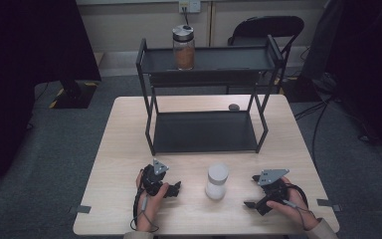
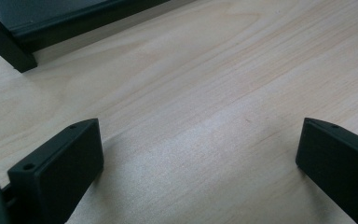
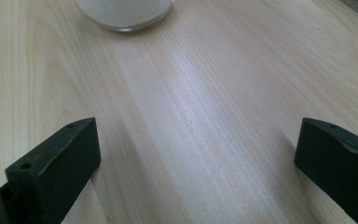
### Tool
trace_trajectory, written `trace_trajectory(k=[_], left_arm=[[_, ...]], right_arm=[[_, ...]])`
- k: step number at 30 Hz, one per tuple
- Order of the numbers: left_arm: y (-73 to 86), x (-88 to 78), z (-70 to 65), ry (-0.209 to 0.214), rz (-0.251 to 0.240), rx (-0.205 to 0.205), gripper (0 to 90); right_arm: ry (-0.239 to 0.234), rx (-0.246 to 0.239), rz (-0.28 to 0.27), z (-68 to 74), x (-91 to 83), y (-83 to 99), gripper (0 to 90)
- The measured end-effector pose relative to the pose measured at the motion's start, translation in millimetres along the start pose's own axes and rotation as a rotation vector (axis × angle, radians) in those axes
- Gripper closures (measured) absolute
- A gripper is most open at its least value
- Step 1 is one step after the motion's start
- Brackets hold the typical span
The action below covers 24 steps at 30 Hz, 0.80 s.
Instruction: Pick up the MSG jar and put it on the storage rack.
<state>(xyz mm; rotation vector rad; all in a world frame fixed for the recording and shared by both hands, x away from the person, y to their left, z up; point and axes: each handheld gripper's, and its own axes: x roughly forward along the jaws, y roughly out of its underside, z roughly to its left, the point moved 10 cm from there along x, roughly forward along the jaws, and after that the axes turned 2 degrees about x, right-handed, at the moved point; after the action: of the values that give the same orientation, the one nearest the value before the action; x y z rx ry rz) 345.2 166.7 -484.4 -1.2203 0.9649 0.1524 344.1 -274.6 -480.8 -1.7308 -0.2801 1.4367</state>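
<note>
A pale wooden table (image 1: 129, 149) with a fine straight grain carries a black metal two-tier rack (image 1: 206, 132) along its far edge. On the rack's upper shelf, toward its left end, stands a clear glass jar (image 1: 184, 47) with a metal lid and brown contents; no writing on it can be read. A small dark round thing (image 1: 234, 106) lies on the table just beside the rack's right rear leg.

Near the middle of the near edge stands a white cylindrical jar (image 1: 217, 181) with a rounded lid, upright, between the two grippers and apart from both. In the right gripper view its glassy base (image 3: 123, 14) sits at the top, well ahead of the jaws.

The left gripper (image 1: 171, 189) rests on the table toward the near left corner, a hand wrapped around its body, pointing right toward the white jar. Its blocky black jaws stand wide apart with bare wood between them. The right gripper (image 1: 253, 191) lies low toward the near right corner, held from behind, pointing left; its jaws also stand wide, gripping nothing.
</note>
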Motion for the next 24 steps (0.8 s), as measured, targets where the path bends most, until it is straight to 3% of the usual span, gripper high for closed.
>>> trace_trajectory(k=[4,8,19,24], left_arm=[[0.0,0.0,0.0,0.000,0.000,0.000,0.0],[0.0,0.0,0.0,0.000,-0.001,0.000,0.0],[0.0,0.0,0.0,0.000,0.000,0.000,0.0],[0.0,0.0,0.0,0.000,0.000,0.000,0.0]], right_arm=[[-0.004,0.017,0.010,-0.7,0.1,-3.2,0.0],[-0.061,0.046,-0.024,-4.4,-0.6,-5.9,0.8],[-0.111,0.012,-0.081,6.4,3.3,-38.4,0.8],[-0.142,0.018,-0.143,12.8,9.0,-54.3,0.6]])
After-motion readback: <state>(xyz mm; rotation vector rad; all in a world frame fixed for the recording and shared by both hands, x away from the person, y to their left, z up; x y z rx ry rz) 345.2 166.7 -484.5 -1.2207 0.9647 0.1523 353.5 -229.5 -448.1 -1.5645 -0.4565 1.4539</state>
